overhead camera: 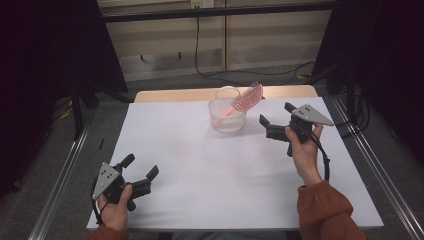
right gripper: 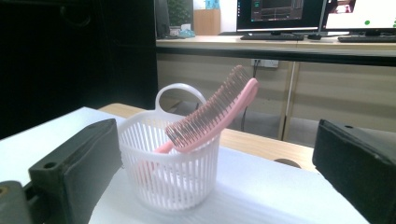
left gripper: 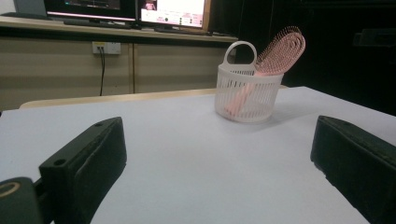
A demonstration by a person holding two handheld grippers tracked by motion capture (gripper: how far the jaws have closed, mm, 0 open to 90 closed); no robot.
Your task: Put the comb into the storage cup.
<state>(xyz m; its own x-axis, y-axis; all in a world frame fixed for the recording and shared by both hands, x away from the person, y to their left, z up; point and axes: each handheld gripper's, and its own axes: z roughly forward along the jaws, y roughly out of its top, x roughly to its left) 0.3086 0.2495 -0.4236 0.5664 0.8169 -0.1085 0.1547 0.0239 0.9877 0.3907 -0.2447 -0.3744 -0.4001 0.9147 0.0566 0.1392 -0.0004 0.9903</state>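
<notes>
Pink hairbrush (right gripper: 212, 114) tilted in white basket (right gripper: 173, 179)

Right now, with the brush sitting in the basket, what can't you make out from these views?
- Brush handle tip: in both gripper views the basket slats blur it; whether it touches the bottom is unclear.
- Basket's base: cut off by the bottom edge of the right gripper view.
- Basket's far wall: the brush head covers it in the high view.
- Right gripper: its grip is under the hand.
</notes>
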